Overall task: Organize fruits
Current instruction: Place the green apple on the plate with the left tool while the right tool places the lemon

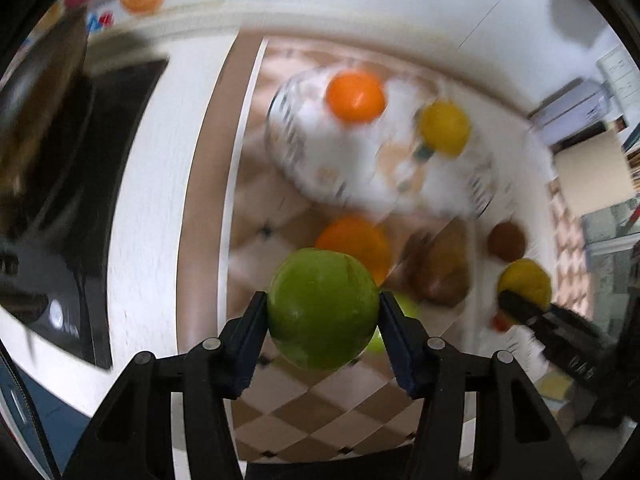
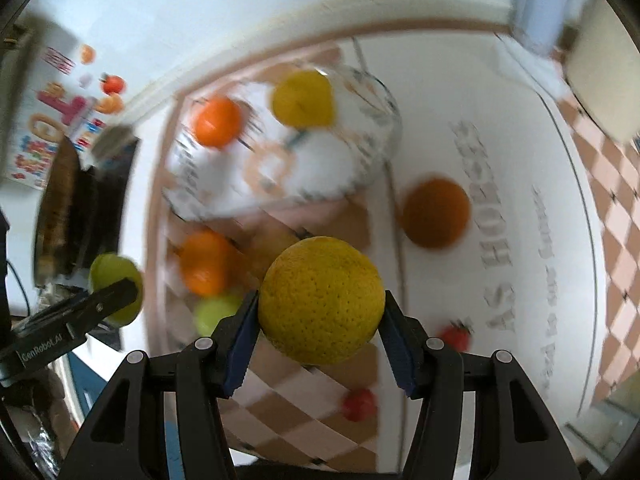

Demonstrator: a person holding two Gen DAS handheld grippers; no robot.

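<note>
My left gripper (image 1: pixel 322 312) is shut on a green apple (image 1: pixel 322 309), held above the table. My right gripper (image 2: pixel 320 308) is shut on a yellow lemon (image 2: pixel 321 305); it also shows in the left wrist view (image 1: pixel 525 283). The left gripper with the apple shows in the right wrist view (image 2: pixel 116 294). A clear glass bowl (image 2: pixel 380 148) holds an orange (image 2: pixel 217 122) and a yellow lemon (image 2: pixel 303 99). On the cloth lie another orange (image 2: pixel 204 262), a green fruit (image 2: pixel 216 312), a brown pear-like fruit (image 1: pixel 440 268) and a brown round fruit (image 2: pixel 435 213).
Two small red strawberries (image 2: pixel 456 336) (image 2: pixel 359 404) lie on the white and checkered tablecloth (image 2: pixel 520 240). A dark appliance (image 1: pixel 80 208) stands at the left. A fruit poster (image 2: pixel 48 120) hangs on the wall. Both views are motion-blurred.
</note>
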